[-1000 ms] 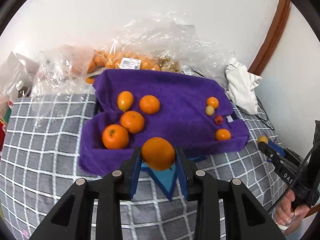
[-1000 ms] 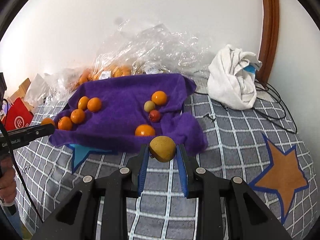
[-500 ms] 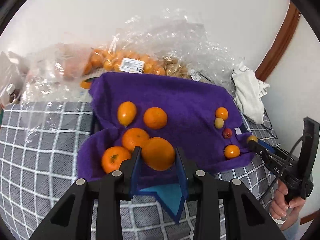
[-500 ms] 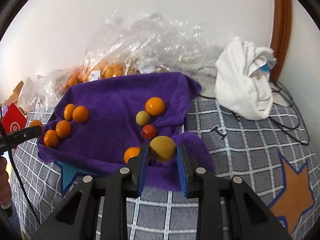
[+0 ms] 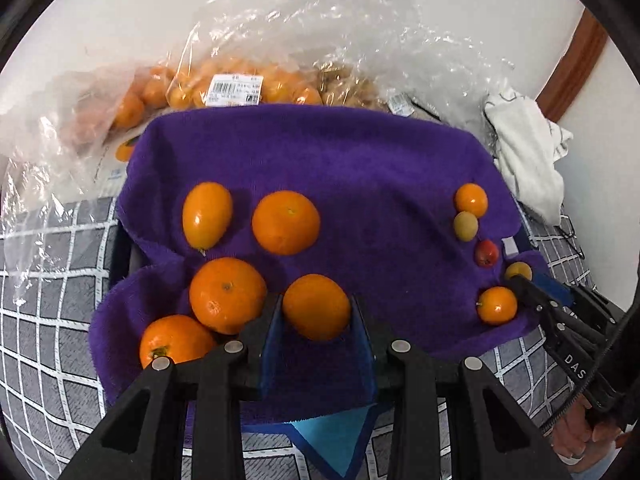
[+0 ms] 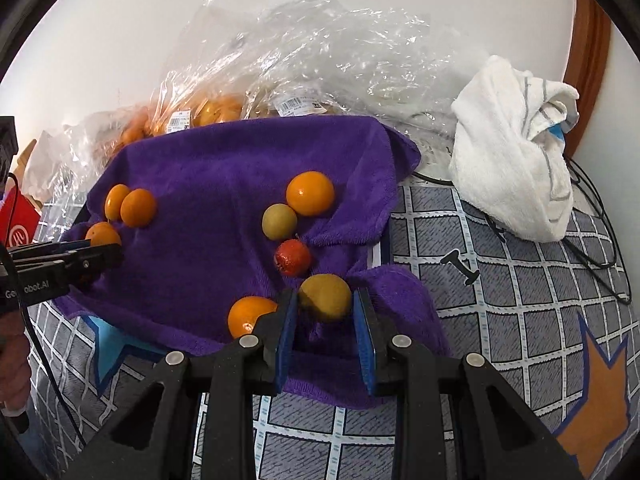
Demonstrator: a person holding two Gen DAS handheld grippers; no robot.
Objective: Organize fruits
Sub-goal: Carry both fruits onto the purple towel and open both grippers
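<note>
Both hands have come down over the purple terry towel (image 5: 360, 168) and forward since a second ago. Our left gripper (image 5: 316, 312) is clamped on a round orange mandarin (image 5: 316, 306), now over the towel's near edge. Just left of its fingers lie two big mandarins (image 5: 227, 294), with two more ahead. That looks like the large-fruit group, so we judge a release is close. Our right gripper (image 6: 325, 300) is closed on a small yellow-green fruit (image 6: 325, 297). Ahead of it sits a small red fruit (image 6: 292, 257), and a small orange one (image 6: 250, 316) lies just to its left. Only the right view shows the white crumpled cloth (image 6: 516, 144) whole. Only the left view shows all four large mandarins.
</note>
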